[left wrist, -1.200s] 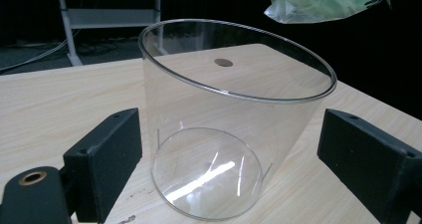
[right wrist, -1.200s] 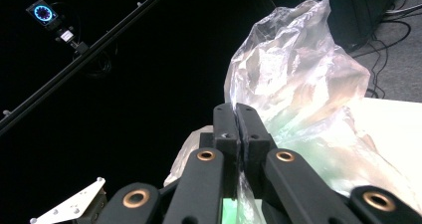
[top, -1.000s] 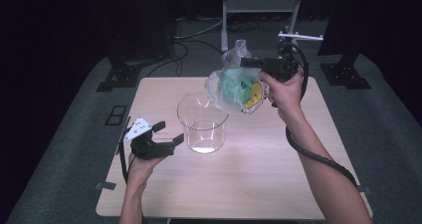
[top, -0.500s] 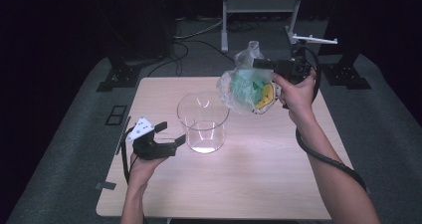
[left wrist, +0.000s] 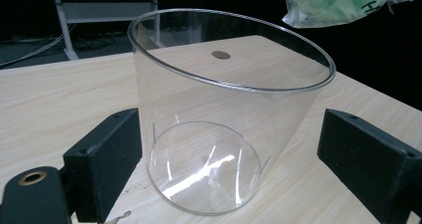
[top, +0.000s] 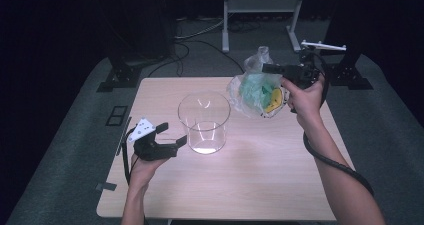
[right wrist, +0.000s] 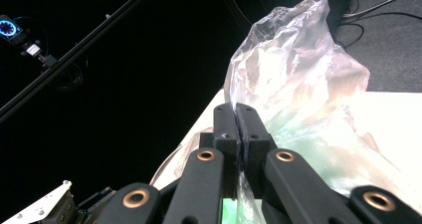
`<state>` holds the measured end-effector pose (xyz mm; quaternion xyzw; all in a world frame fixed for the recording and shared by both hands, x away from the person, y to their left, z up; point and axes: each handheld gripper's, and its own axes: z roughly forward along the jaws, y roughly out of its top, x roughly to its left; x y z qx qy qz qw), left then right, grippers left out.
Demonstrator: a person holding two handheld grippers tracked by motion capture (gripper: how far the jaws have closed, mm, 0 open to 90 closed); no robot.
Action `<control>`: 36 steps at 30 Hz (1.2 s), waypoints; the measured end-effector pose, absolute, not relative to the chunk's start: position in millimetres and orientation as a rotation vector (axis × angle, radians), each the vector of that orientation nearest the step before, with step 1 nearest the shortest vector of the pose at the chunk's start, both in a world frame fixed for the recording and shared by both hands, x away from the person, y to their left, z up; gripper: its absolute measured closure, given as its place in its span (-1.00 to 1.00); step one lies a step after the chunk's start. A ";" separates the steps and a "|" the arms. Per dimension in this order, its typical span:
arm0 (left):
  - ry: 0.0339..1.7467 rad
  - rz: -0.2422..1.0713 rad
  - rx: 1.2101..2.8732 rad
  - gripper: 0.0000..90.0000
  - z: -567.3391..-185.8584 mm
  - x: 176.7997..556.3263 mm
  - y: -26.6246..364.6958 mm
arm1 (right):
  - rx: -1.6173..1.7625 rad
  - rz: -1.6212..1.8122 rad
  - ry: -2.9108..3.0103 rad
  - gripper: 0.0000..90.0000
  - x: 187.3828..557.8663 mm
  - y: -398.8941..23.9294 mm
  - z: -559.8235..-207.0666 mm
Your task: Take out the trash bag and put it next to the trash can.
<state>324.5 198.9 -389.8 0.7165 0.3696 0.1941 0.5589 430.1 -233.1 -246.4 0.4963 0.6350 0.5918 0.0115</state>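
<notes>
A clear glass cylinder (top: 204, 121) stands upright on the wooden table (top: 260, 185), left of centre. My left gripper (top: 172, 135) rests on the table just left of it, open, its jaws reaching either side of the cylinder (left wrist: 224, 129) without touching. My right gripper (top: 266, 68) hangs above the table's back right, shut on the neck of a clear plastic bag (top: 256, 92) holding green and yellow items. The bag (right wrist: 298, 109) hangs off the table, up and right of the cylinder, and its bottom (left wrist: 343, 5) shows at the top of the left gripper view.
Dark stands (top: 125, 60) and cables (top: 200, 35) sit on the floor behind the table. A white shelf frame (top: 260, 7) stands at the back. A small round hole (left wrist: 220, 55) marks the tabletop beyond the cylinder.
My right gripper has carried the bag a little to the right and slightly up, away from the cylinder's rim. The left gripper has stayed put.
</notes>
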 end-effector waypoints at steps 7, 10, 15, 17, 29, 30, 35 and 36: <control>0.864 0.441 1.707 -0.79 -391.6 326.0 198.1 | 1.575 1.837 1.976 0.98 432.9 -237.2 -255.1; 0.864 0.444 1.711 -0.79 -391.6 325.9 198.4 | 1.590 1.829 1.978 0.98 434.2 -237.8 -260.1; 0.866 0.442 1.714 -0.79 -391.7 325.9 198.7 | 1.605 1.813 1.983 0.98 436.0 -238.8 -268.8; 0.866 0.436 1.717 -0.79 -391.9 325.8 198.3 | 1.614 1.810 1.983 0.98 436.8 -239.6 -272.1; 0.865 0.427 1.723 -0.79 -392.7 326.3 197.1 | 1.653 1.793 1.987 0.98 440.3 -241.8 -288.0; 0.866 0.427 1.723 -0.79 -392.8 326.3 197.0 | 1.655 1.790 1.990 0.98 440.6 -241.6 -289.4; 0.865 0.428 1.725 -0.79 -392.9 326.2 197.2 | 1.666 1.783 1.992 0.98 441.6 -242.5 -296.5; 0.866 0.426 1.721 -0.79 -392.9 326.1 197.1 | 1.670 1.782 1.991 0.98 441.7 -242.7 -297.9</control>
